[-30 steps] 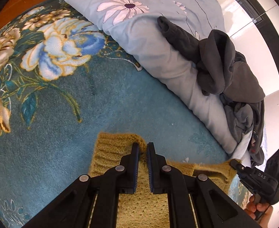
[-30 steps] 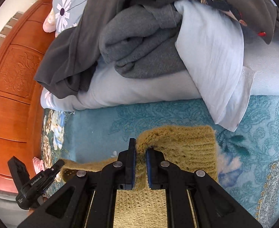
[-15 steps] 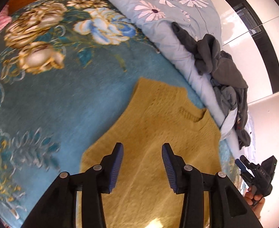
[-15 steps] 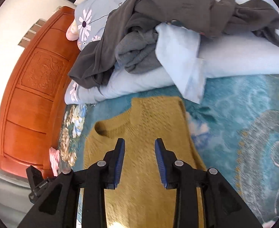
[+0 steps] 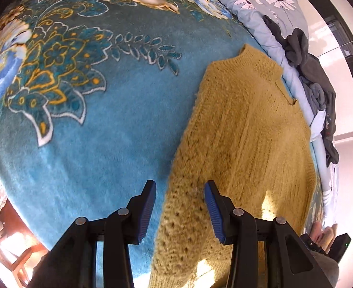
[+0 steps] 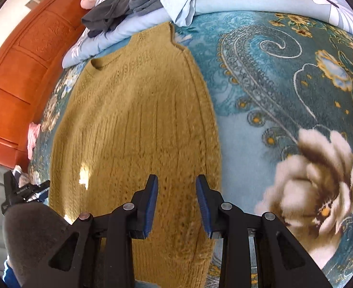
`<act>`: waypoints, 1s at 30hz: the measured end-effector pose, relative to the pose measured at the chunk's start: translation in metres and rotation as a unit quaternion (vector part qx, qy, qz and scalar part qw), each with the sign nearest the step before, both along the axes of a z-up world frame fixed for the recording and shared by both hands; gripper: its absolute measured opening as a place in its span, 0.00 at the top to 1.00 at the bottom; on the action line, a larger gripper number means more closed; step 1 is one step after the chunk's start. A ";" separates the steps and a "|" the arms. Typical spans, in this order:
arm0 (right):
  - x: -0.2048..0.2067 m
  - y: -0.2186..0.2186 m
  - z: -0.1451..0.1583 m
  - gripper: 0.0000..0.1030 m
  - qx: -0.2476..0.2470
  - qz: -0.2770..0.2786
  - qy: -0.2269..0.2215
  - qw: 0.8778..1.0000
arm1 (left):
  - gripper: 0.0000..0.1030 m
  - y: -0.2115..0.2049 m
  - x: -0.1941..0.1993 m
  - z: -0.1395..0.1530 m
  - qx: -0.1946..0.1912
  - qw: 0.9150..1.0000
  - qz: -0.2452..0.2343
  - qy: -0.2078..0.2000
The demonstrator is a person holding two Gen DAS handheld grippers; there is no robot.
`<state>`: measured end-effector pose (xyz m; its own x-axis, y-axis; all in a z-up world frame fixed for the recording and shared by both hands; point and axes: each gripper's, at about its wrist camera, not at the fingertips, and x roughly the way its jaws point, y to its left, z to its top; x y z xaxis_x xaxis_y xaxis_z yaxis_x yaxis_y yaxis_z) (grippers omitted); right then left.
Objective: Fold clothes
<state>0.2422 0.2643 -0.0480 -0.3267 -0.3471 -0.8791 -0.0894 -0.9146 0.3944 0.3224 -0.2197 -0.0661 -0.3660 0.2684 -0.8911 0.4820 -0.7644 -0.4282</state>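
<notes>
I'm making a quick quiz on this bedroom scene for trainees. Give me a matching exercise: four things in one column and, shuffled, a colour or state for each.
Things:
1. sweater
2. blanket
3. headboard
4. left tool

Colour or state:
A. reddish-orange carved wood
B. open, holding nothing
C. mustard-yellow knit, spread flat
D. teal with a floral pattern

Pairs: 1-C, 2-D, 3-A, 4-B
</notes>
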 end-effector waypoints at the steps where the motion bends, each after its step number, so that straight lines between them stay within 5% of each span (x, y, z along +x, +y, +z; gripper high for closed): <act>1: 0.003 -0.002 -0.004 0.67 0.008 0.002 -0.005 1.000 | 0.55 0.001 0.005 -0.002 0.002 1.000 0.004 -0.001; 7: 0.013 0.002 -0.005 0.68 0.034 -0.025 0.001 0.999 | 0.55 0.011 0.022 0.003 0.003 1.000 0.008 0.019; 10: 0.020 0.009 -0.002 0.68 0.010 -0.035 0.004 0.999 | 0.55 0.020 0.023 0.004 -0.002 1.000 -0.003 0.026; 20: 0.024 -0.003 -0.019 0.68 0.017 -0.011 -0.025 0.999 | 0.55 0.025 0.027 0.006 -0.006 1.000 -0.005 0.027; 24: 0.025 -0.005 -0.019 0.91 0.031 -0.008 -0.023 0.999 | 0.55 0.024 0.029 0.008 -0.004 1.000 -0.005 0.029; 30: 0.038 0.023 0.007 0.94 0.039 -0.032 0.016 0.999 | 0.55 0.022 0.030 0.016 -0.003 0.999 -0.014 0.040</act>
